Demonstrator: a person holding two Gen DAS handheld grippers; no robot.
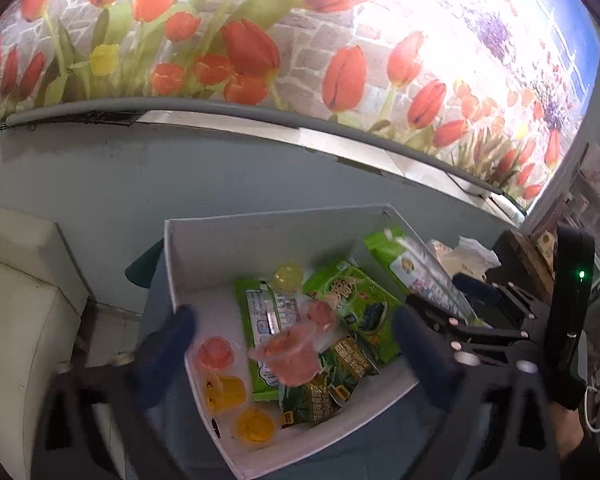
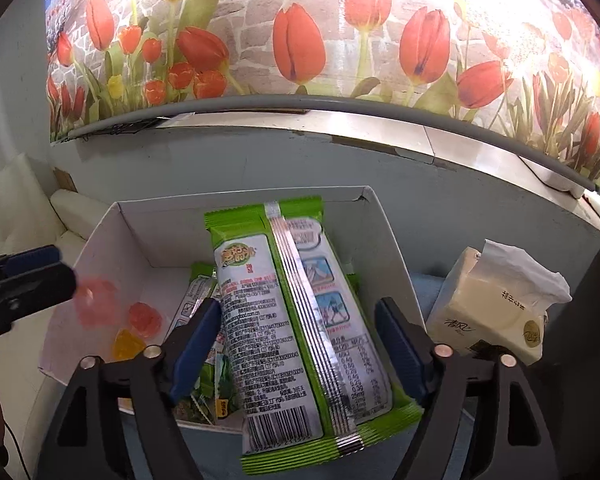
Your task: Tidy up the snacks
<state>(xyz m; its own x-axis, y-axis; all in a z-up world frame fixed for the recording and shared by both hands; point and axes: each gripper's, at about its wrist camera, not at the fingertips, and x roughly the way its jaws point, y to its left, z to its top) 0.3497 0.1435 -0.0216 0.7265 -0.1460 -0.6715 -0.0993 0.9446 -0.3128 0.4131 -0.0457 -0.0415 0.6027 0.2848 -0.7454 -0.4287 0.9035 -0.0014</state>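
So, left wrist view first
Box: a white box with snacks inside.
Left tongs: the left gripper is wide open – a blurry pink jelly cup sits between the fingers, touching neither, above the box.
Other cups: orange jelly cups lie in the near corner.

Right wrist view
Right tongs: the right gripper is spread apart – a green snack pack lies between its fingers; I cannot tell if they touch it.
Beside the box: a tissue pack.
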